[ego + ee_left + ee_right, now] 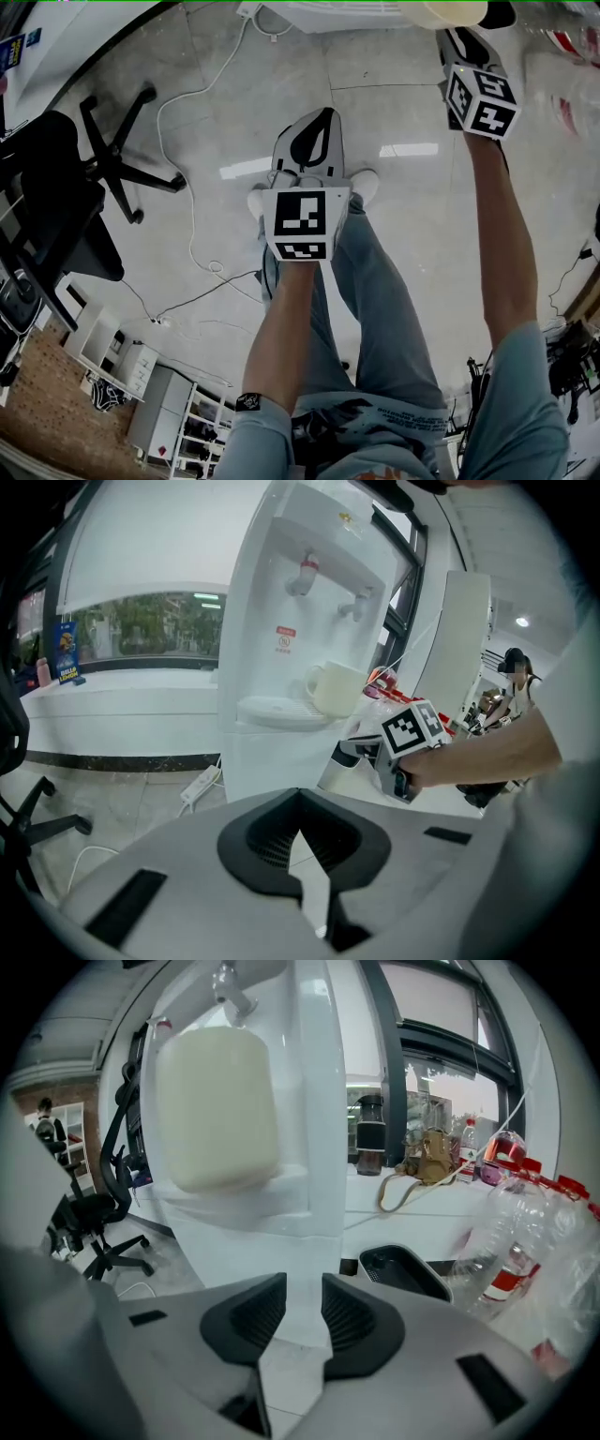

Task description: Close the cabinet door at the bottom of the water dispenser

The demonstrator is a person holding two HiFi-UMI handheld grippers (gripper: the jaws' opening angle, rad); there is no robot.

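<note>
One white water dispenser (300,621) with two taps (306,574). One cream mug (336,688) stands on its drip tray (267,712). One red label (285,639) on the front, print too small to read.

Cabinet door (267,761): lower front, below the tray; ajar or closed, cannot tell.

Left hand-held gripper (298,794): jaws together, empty. Right hand-held gripper (302,1302): jaws apart, gripping nothing, facing the dispenser's lower front.

At least three red-capped plastic bottles (525,1232) on the table (412,1208).
</note>
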